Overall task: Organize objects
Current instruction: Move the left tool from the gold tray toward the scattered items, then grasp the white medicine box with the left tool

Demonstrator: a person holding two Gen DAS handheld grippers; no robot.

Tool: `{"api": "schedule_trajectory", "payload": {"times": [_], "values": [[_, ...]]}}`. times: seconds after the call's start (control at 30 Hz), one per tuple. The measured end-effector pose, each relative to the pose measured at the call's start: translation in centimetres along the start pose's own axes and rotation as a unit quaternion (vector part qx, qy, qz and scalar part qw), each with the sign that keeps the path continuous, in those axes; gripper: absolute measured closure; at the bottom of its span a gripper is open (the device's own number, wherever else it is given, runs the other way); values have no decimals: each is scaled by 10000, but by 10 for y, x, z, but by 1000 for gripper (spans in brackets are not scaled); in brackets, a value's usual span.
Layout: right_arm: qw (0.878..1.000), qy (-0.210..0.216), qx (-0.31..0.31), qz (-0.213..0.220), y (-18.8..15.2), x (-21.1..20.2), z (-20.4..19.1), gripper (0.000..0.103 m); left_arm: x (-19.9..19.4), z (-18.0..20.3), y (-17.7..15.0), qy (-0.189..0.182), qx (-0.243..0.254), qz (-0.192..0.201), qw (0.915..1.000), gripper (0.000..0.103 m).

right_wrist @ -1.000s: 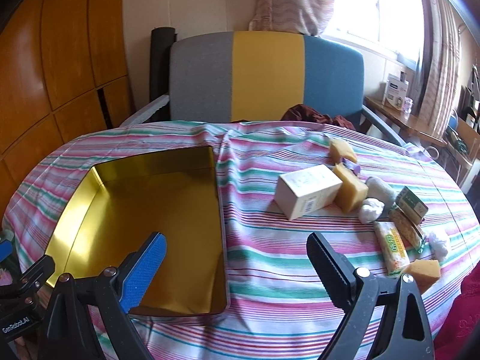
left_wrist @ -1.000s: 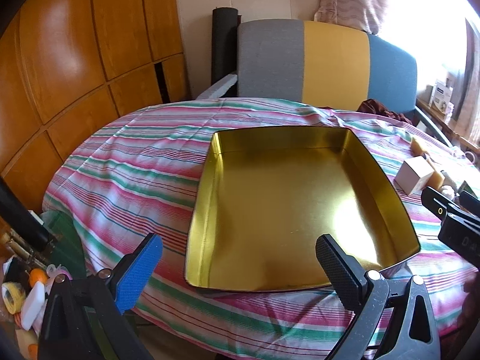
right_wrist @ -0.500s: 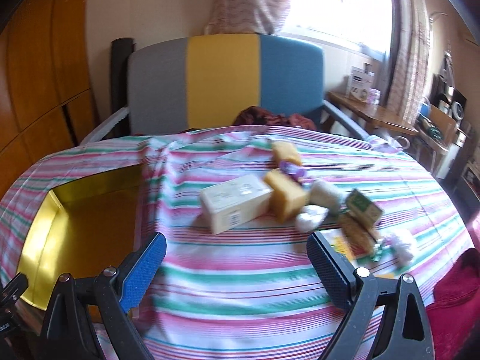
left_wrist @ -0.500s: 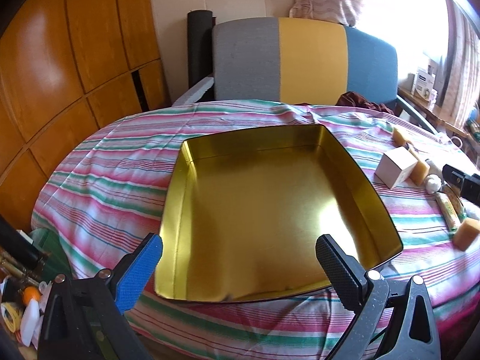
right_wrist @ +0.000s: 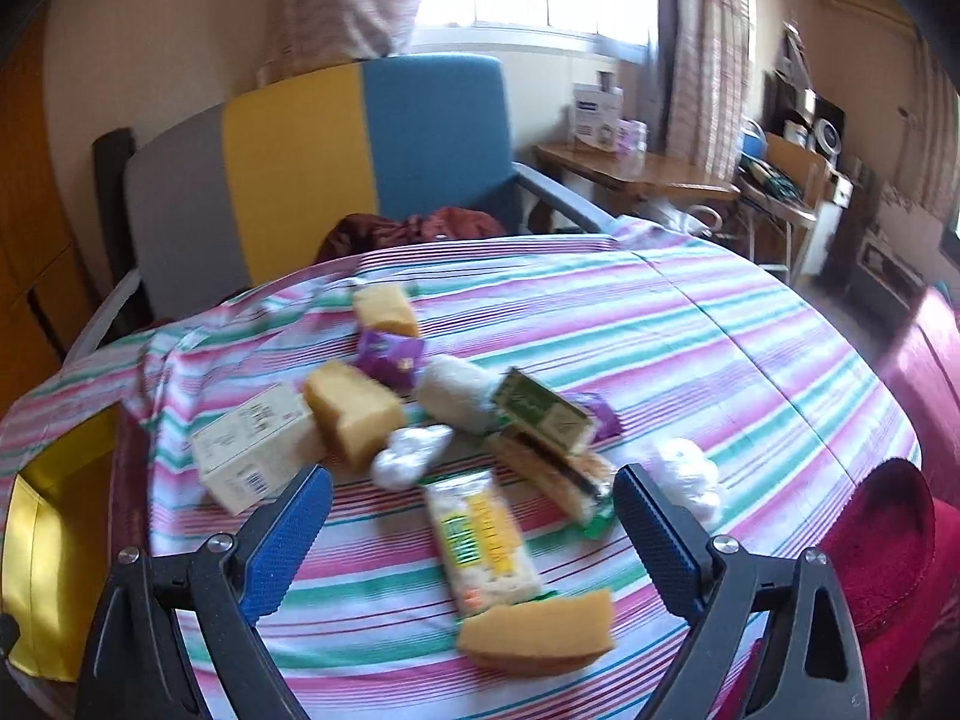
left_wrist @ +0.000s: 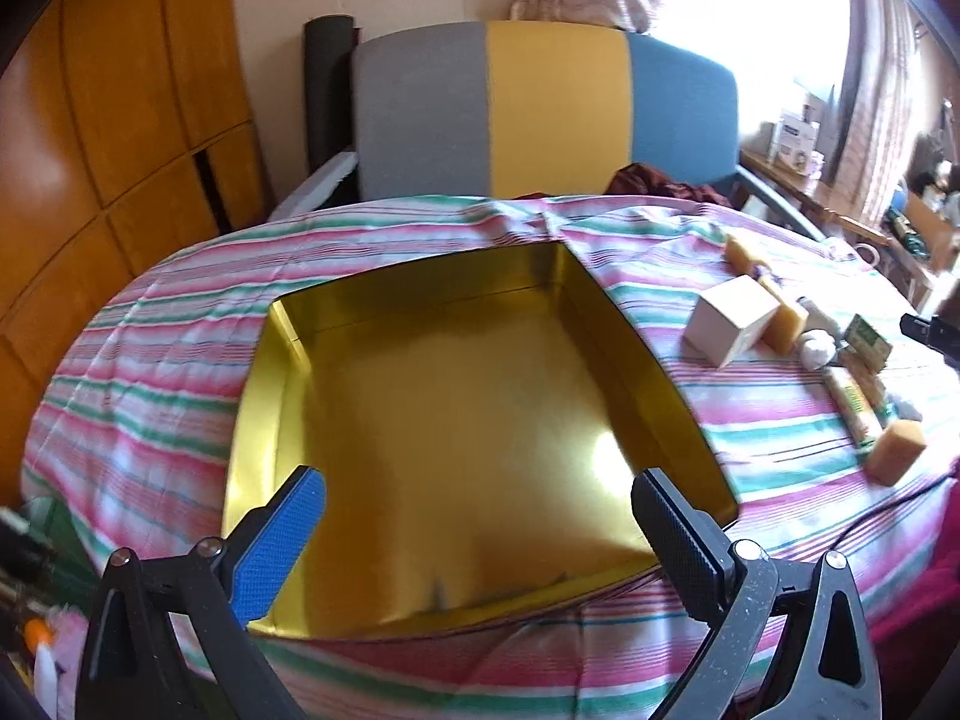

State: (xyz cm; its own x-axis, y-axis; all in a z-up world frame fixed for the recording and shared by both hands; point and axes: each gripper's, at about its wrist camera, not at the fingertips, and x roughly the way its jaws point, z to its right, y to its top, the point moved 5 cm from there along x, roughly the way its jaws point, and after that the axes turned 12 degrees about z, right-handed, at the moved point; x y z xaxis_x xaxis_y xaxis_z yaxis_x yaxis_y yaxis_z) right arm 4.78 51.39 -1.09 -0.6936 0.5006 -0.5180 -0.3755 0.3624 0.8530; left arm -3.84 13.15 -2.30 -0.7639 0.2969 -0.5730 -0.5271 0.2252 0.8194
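Note:
An empty gold tin tray [left_wrist: 270, 396] lies on the striped tablecloth, and my left gripper [left_wrist: 477, 513] hangs open over its near edge. To the tray's right sits a pile of small items. In the right wrist view my right gripper [right_wrist: 471, 507] is open above them: a yellow-green snack packet [right_wrist: 480, 540] between the fingers, a yellow sponge [right_wrist: 540, 630] nearest, a white box [right_wrist: 252, 450], another sponge [right_wrist: 354, 420], a green box [right_wrist: 540, 408], a purple packet [right_wrist: 387, 357] and white wrapped bits [right_wrist: 411, 453]. The tray's corner [right_wrist: 36, 534] shows at the left.
A grey, yellow and blue chair [left_wrist: 540, 114] stands behind the table with dark red cloth [right_wrist: 414, 228] on its seat. Wooden panels [left_wrist: 90, 120] line the left wall. A cluttered side desk [right_wrist: 648, 171] sits by the window. Red fabric [right_wrist: 888, 534] lies at the table's right edge.
Both grippers have swung to the right. The right wrist view has left the tray and now centres on the pile of items, closer than before. Neither gripper has changed its opening.

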Motion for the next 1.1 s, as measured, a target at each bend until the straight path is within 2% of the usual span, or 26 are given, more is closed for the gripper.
{"api": "schedule_trajectory", "payload": {"times": [0.13,0.23,0.43,0.57,0.63,0.73,0.87,0.97,1.1], "values": [[9987,-152,471,-89,1,10,29,7,7,17,19,-432,-32,34,9991,0],[9957,-105,870,-291,-7,18,43,7,16,39,32,-828,97,-77,9965,0],[9919,36,1176,-480,-12,26,48,7,37,93,55,-1192,869,-16,9891,0],[9906,147,1236,-572,-15,29,46,7,55,137,69,-1452,1595,141,9764,0],[9898,199,1279,-589,-15,29,46,7,67,153,72,-1609,1781,91,9707,0],[9884,256,1356,-637,-16,30,48,7,91,173,80,-1690,1841,13,9683,0],[9861,325,1466,-711,-17,33,49,7,127,195,81,-1897,1893,-443,9624,0],[9851,369,1522,-716,-17,33,50,7,146,208,78,-1873,2031,-585,9593,0],[9839,401,1576,-737,-17,33,51,7,172,222,69,-1773,2419,-789,9507,0]]}}
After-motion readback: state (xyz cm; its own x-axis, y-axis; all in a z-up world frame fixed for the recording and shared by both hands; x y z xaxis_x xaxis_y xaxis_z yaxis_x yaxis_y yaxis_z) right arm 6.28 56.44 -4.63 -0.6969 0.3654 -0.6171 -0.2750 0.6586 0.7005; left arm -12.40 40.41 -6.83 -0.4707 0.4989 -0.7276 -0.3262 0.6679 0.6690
